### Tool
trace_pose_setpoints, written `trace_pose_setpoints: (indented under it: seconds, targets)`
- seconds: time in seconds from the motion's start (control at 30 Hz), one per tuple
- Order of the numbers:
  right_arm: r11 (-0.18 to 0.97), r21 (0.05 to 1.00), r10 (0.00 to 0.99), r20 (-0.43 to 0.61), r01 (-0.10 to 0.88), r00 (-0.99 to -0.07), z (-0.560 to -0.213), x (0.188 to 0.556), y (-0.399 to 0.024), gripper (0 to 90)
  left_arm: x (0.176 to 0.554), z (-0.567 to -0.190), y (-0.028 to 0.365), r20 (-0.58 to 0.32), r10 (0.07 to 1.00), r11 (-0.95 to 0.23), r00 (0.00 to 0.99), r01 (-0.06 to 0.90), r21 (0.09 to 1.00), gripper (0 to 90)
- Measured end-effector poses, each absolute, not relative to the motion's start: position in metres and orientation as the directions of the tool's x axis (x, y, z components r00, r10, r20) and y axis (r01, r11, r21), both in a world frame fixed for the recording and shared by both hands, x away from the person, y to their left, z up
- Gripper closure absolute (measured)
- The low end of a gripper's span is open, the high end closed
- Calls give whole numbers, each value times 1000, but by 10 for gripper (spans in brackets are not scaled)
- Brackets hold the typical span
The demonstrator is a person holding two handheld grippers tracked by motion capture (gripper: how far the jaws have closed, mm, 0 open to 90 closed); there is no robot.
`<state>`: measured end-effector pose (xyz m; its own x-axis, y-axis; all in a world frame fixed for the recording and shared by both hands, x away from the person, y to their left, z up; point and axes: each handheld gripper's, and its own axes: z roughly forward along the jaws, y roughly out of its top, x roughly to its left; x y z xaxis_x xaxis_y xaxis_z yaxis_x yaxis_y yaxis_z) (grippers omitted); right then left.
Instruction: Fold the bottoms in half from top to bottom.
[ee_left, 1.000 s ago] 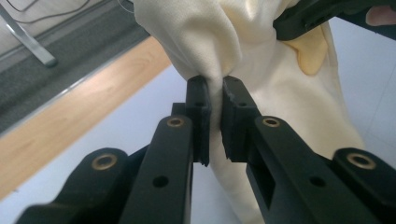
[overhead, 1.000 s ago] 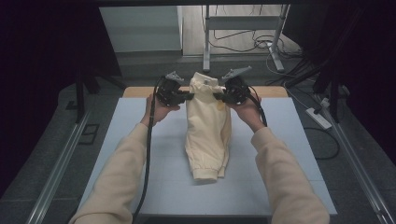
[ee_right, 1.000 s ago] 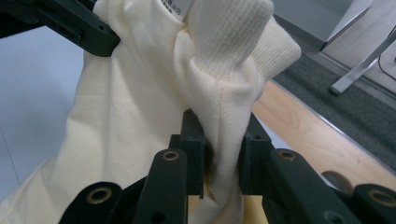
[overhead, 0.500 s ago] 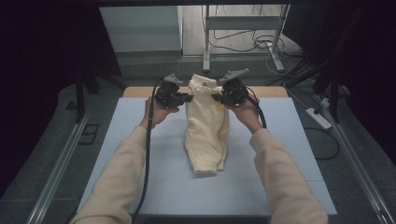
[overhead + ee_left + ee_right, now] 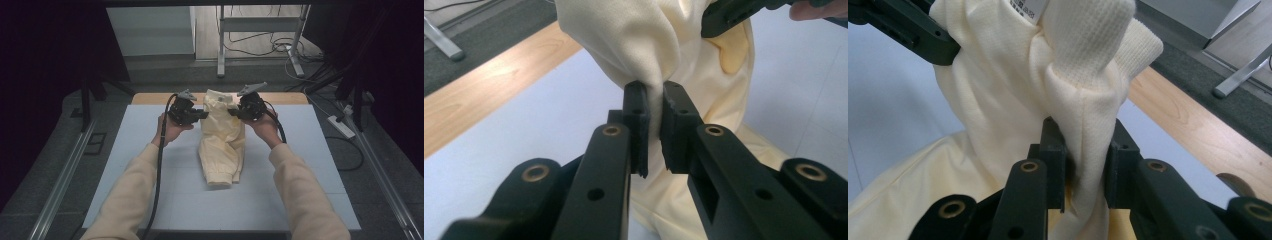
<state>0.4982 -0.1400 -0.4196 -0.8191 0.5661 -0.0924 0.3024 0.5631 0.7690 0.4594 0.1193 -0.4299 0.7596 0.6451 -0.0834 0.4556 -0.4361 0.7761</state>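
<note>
Between hand-held grippers (both clamped), cream garment

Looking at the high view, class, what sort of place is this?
Probably a lab or recording workspace: a white-topped table, loose cables on the floor, and a metal stand behind.

Cream garment: soft knit fabric, ribbed cuff at lower end, white label near top. Folded into narrow long bundle. Upper end lifted off table, pinched at two top corners, fabric bunched there. Lower part rests on pale blue table surface, centre, cuffed end toward person.
</note>
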Motion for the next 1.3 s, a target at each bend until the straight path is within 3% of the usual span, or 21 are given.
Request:
trace_pose_setpoints:
  seconds: [1.3]
  targets:
    - [554,754,536,1,353,-844,-460,464,-155,739,426,-467,113,-123,598,-461,792,466,755,814]
